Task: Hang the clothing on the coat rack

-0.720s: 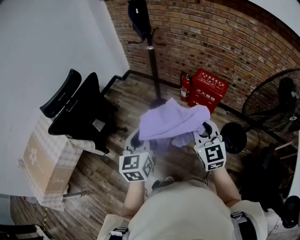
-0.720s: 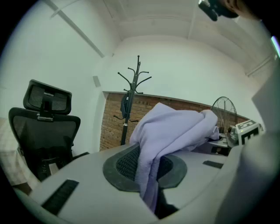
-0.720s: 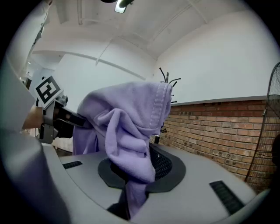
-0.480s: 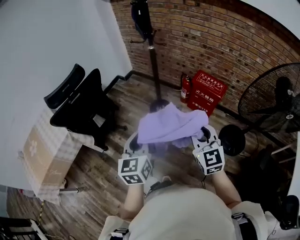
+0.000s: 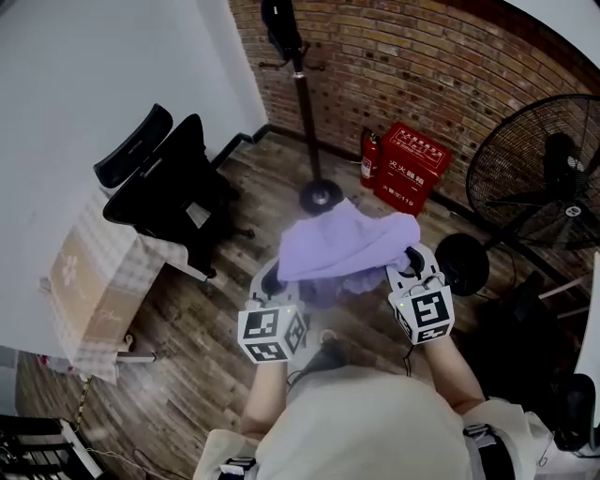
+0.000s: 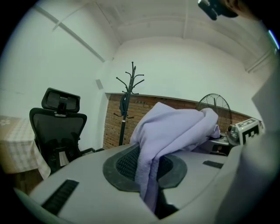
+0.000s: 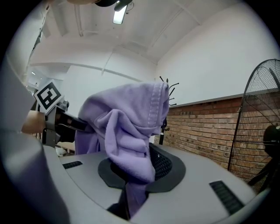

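Note:
A lavender garment (image 5: pixel 345 246) hangs stretched between my two grippers, held up at chest height. My left gripper (image 5: pixel 273 281) is shut on its left end; the cloth (image 6: pixel 170 131) is pinched between the jaws and drapes over the dark pads. My right gripper (image 5: pixel 410 264) is shut on the other end, where bunched folds (image 7: pixel 127 135) spill from the jaws. The dark coat rack (image 5: pixel 302 98) stands ahead by the brick wall, its round base (image 5: pixel 321 195) on the wood floor, with a dark garment (image 5: pixel 279 23) hanging near its top. The rack (image 6: pixel 127 109) also shows beyond the left jaws.
A black office chair (image 5: pixel 169 187) stands at the left beside a table with a checked cloth (image 5: pixel 89 291). A red box (image 5: pixel 410 169) and a fire extinguisher (image 5: pixel 368 157) sit against the brick wall. A large standing fan (image 5: pixel 539 178) is at the right.
The view has shifted so the coat rack's base now shows clear of the garment. Both grippers still hold the lavender garment between them, in much the same place.

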